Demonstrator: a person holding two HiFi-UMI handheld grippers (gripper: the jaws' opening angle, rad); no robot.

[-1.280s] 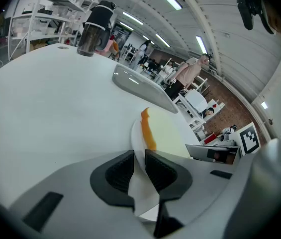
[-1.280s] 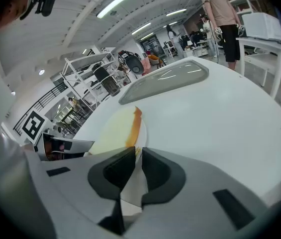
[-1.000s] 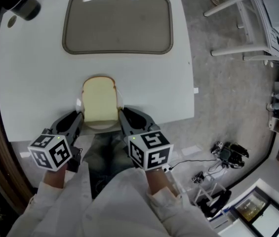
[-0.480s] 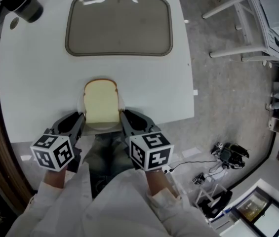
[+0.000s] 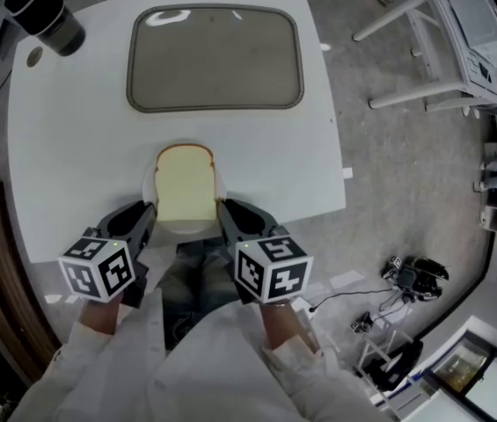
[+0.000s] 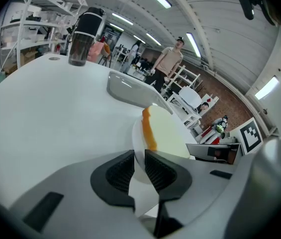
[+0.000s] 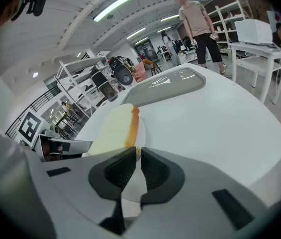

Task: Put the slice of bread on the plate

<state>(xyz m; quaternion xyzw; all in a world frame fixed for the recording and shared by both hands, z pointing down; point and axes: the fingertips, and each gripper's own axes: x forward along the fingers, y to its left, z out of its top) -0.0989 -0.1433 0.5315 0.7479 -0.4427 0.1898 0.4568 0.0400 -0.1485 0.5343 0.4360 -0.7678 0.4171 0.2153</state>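
Observation:
A slice of bread [image 5: 185, 183] with a brown crust lies on a small white plate [image 5: 149, 188] at the near edge of the white table [image 5: 72, 165]. My left gripper [image 5: 147, 214] is shut on the plate's left rim. On the opposite rim my right gripper [image 5: 223, 211] is shut too. In the left gripper view the plate's rim [image 6: 138, 139] stands between the jaws of the left gripper [image 6: 139, 166], and the bread [image 6: 166, 131] lies just beyond. From the right gripper [image 7: 138, 163], the plate [image 7: 140, 139] is pinched the same way beside the bread [image 7: 114, 133].
A large grey rectangular tray [image 5: 215, 58] lies across the far half of the table. A black tumbler [image 5: 46, 11] stands at the far left corner. White frames and shelving [image 5: 442, 33] stand on the floor to the right; cables [image 5: 406, 275] lie on the floor nearby.
Both grippers keep their hold on the plate with the bread on it. The plate has edged slightly toward the tray, and the head view has shifted a little.

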